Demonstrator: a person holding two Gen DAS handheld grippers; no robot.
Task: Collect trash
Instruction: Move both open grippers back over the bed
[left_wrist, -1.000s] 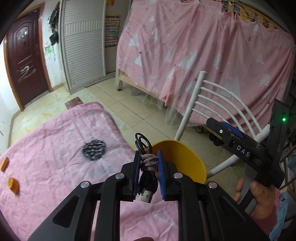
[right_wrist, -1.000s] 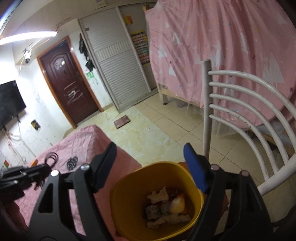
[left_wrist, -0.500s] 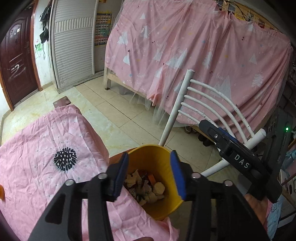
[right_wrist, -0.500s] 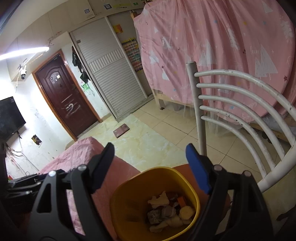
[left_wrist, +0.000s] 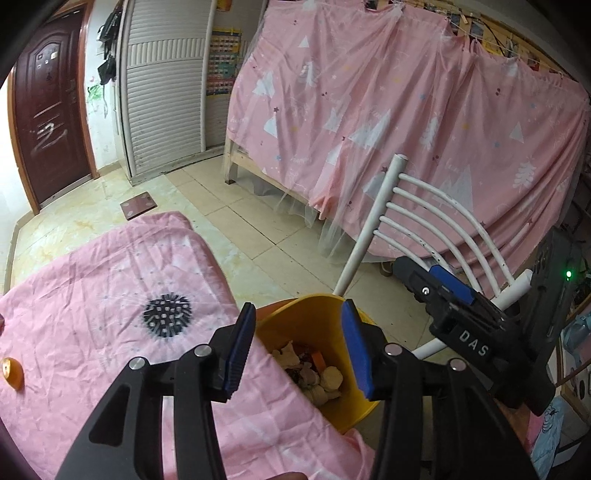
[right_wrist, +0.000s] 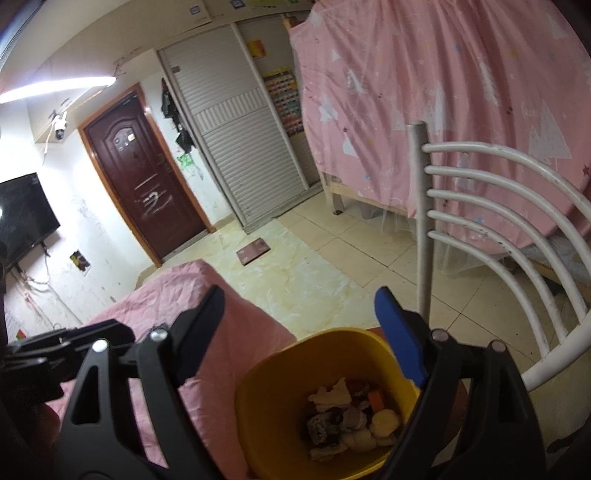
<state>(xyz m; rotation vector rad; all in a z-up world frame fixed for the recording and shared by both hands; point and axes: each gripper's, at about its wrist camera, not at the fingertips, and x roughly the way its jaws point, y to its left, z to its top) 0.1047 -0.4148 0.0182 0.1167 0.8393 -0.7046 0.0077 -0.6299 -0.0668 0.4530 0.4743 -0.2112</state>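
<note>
A yellow bin stands at the edge of a table under a pink cloth. It holds food scraps and other trash. My left gripper hangs open above the bin, with nothing between its blue pads. My right gripper is over the bin's near right side. Its jaws are opening and hold nothing. In the left wrist view, the right gripper sits to the right of the bin, apart from it. An orange cap lies on the cloth at the far left.
A white metal chair stands close behind the bin. A bed draped in pink fabric fills the back right. A dark round mark shows on the cloth. Tiled floor with a small scale leads to a brown door.
The left gripper was shut on a black cable bundle a second ago. It has since opened and the cable is gone from it. The right jaws have spread a little wider.
</note>
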